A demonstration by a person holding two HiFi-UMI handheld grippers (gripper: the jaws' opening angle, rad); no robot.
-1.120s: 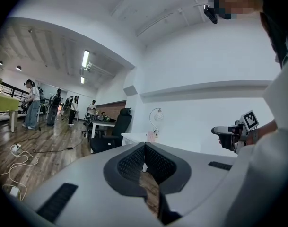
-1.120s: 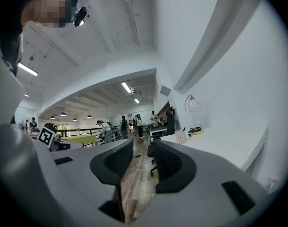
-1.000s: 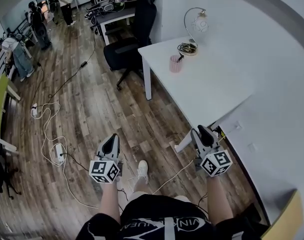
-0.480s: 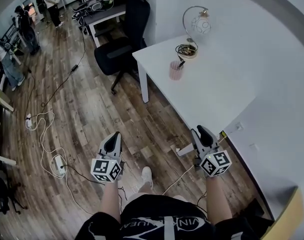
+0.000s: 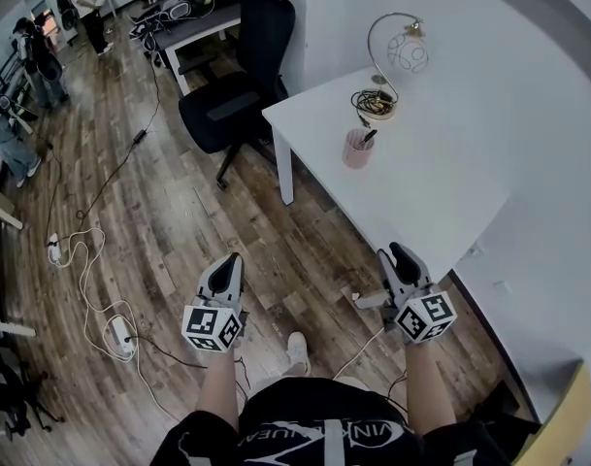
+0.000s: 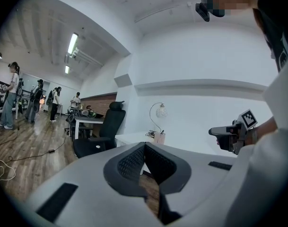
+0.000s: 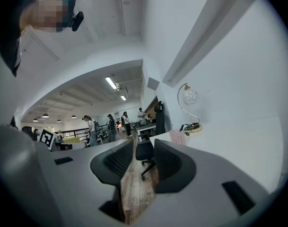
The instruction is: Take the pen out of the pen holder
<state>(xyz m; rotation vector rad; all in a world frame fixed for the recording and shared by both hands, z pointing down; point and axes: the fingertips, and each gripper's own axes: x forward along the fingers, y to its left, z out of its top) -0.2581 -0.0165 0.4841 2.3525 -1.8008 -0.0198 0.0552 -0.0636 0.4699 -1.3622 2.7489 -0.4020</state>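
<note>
A pink pen holder (image 5: 356,149) stands on the white table (image 5: 421,178) near its far edge, with a dark pen (image 5: 367,138) sticking out of it. Both grippers hang over the wooden floor, well short of the table. My left gripper (image 5: 226,274) has its tips together and holds nothing. My right gripper (image 5: 400,259) is beside the table's near corner, with an empty gap between its pads. The left gripper view shows the left gripper (image 6: 144,145) pointing at the distant holder (image 6: 159,137). Beyond the right gripper (image 7: 144,142), the holder (image 7: 178,136) sits to the right.
A curved lamp (image 5: 408,50) and a coiled cable (image 5: 373,100) stand behind the holder. A black office chair (image 5: 232,105) is at the table's far left corner. Cables and a power strip (image 5: 118,330) lie on the floor at left. People (image 5: 33,51) stand far back.
The person has walked towards the table, carrying both grippers forward. The table and holder now sit lower and closer in the head view. Neither gripper's jaws have changed.
</note>
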